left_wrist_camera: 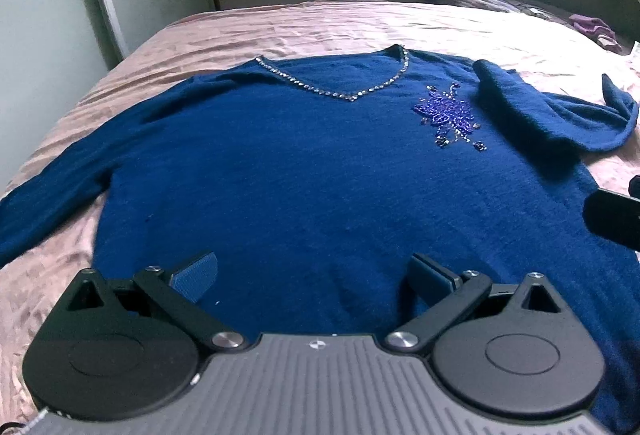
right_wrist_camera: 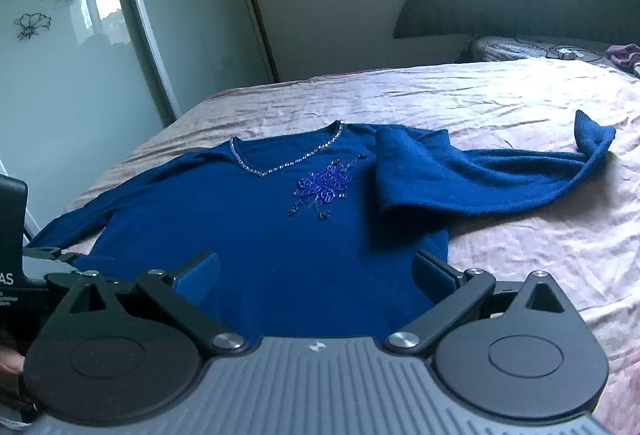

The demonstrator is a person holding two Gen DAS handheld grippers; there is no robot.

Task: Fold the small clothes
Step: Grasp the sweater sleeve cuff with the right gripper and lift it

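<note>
Starting fold: sweater [left_wrist_camera: 300,175] flat ahead; left gripper [left_wrist_camera: 316,275], right gripper [right_wrist_camera: 316,275] both spread, empty; next, grab sleeve [right_wrist_camera: 480,175].

Bed carrying a spread sweater

A bed [left_wrist_camera: 320,23] with a wrinkled pink cover is bearing a blue sweater [left_wrist_camera: 300,175] lying face up, one sleeve folded back; a small purple cloth [left_wrist_camera: 592,29] is lying near a far pillow [right_wrist_camera: 520,49].

both cameras sit low near the bottom hem of the blue sweater [left_wrist_camera: 304,171], looking up the bed [left_wrist_camera: 320,27] toward its head. the left one is closer. the right one [right_wrist_camera: 248,227] sits further right. both show the sweater.
</note>
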